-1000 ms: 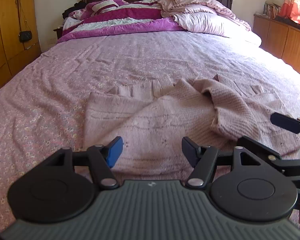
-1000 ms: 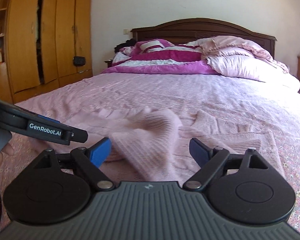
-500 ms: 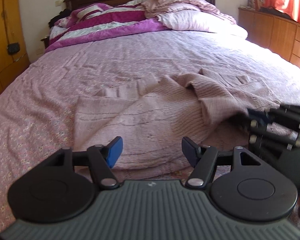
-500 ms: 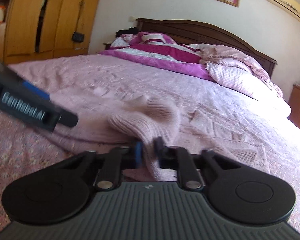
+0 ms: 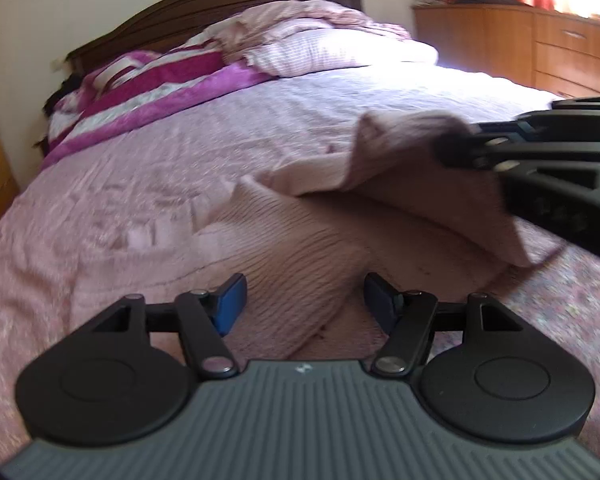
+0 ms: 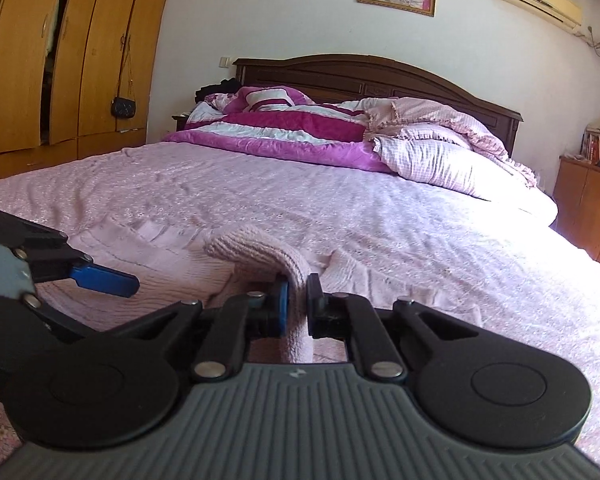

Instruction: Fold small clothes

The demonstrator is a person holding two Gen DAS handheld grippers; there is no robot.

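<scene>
Knitwear lies spread on the bed (image 6: 340,208), a pink sweater (image 5: 292,264) just ahead of both sets of fingers; the right gripper (image 6: 297,306) is clenched on a fold of it, the cloth pinched between the blue pad and the black one and arching up in a hump just beyond the fingers; I judge the grip sits there so that this side of the sweater can be lifted and carried across the rest, which is why, in the left view, a flap hangs raised from the right fingers (image 5: 456,148) above the flat part. The left gripper (image 5: 302,300) stands released, its fingers wide with a ridge of the sweater lying between them but not touching either pad; it seems placed low at the near hem to pin or take that edge while the other side travels. Beyond the fingers, at the head of the bed, lie a magenta quilt (image 6: 284,128) and a pillow (image 6: 440,160); both are well apart from the work. A wardrobe (image 6: 60,60) stands to the left and a dresser (image 5: 520,48) to the right, off the bed. The only thing likely in the way is the left gripper itself, which sits close beside the right fingers in the path of the fold.
</scene>
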